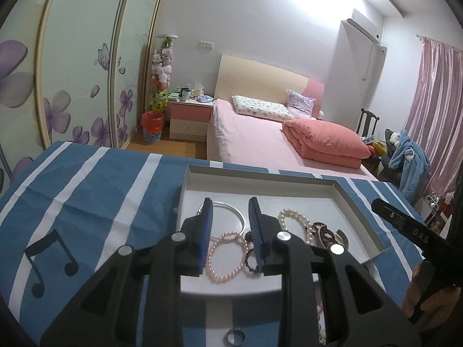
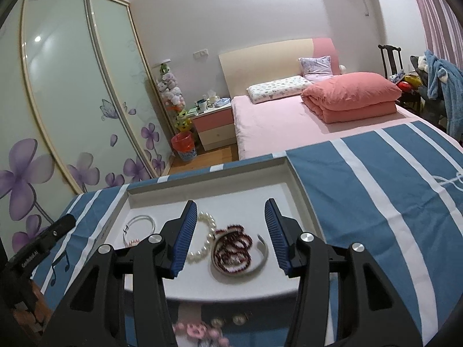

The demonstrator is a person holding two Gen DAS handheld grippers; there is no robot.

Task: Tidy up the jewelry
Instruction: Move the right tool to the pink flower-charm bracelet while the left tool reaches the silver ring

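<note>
A shallow white tray (image 1: 260, 173) lies on a blue-and-white striped cloth (image 1: 86, 190). In it are a silver bangle (image 1: 241, 212), a pink pearl bracelet (image 1: 225, 257), a white pearl bracelet (image 1: 298, 219) and dark red bead bracelets (image 1: 324, 232). My left gripper (image 1: 231, 202) hovers open over the silver bangle and pink pearls, nothing between its pads. My right gripper (image 2: 230, 204) stands open, wider, above the dark red beads (image 2: 234, 245), with the white pearls (image 2: 207, 240) by its left finger and a white cuff bangle (image 2: 262, 256) by its right finger. It holds nothing.
Outside the tray's near edge lie a ring (image 1: 235, 338), pink jewellery (image 2: 196, 329) and pearl studs (image 2: 237, 321), partly hidden by the grippers. Beyond the table are a pink bed (image 1: 260, 138), a nightstand (image 1: 189, 115) and floral wardrobe doors (image 1: 72, 86).
</note>
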